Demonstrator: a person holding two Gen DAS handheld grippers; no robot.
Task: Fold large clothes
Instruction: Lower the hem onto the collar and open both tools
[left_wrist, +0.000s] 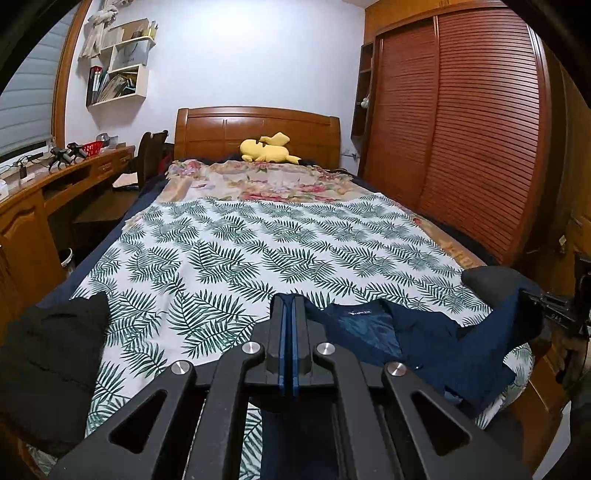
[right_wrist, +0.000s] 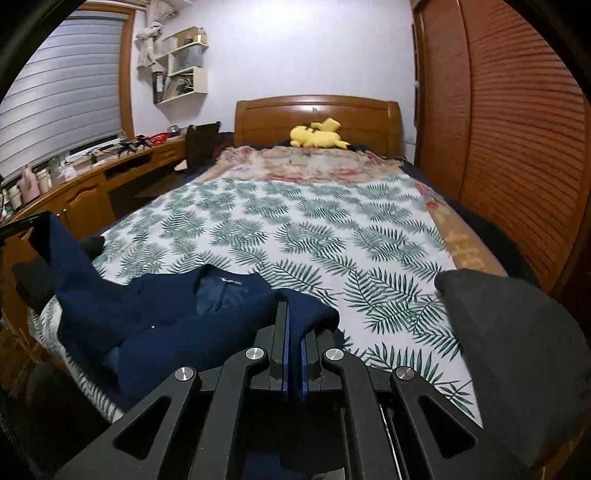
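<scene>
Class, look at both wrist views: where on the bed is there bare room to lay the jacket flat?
Free: the leaf-print sheet between the floral blanket and the navy jacket. Crowded: the near edge, with the black garment, jacket and grey garment.

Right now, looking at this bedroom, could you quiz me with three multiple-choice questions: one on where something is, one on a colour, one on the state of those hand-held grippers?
1. Where does the yellow plush toy lie?
A. on the desk
B. at the head of the bed, by the headboard
C. on the wall shelf

2. What colour is the jacket being handled?
A. navy blue
B. red
C. white

3. How is the right hand-held gripper?
A. wide open above the bed
B. shut on the jacket's cloth
C. shut on a pillow

Answers:
1 B, it rests against the wooden headboard.
2 A, the cloth is dark blue on the leaf-print sheet.
3 B, blue cloth sits pinched between its pads; the left hand-held gripper looks shut on the jacket too.
</scene>
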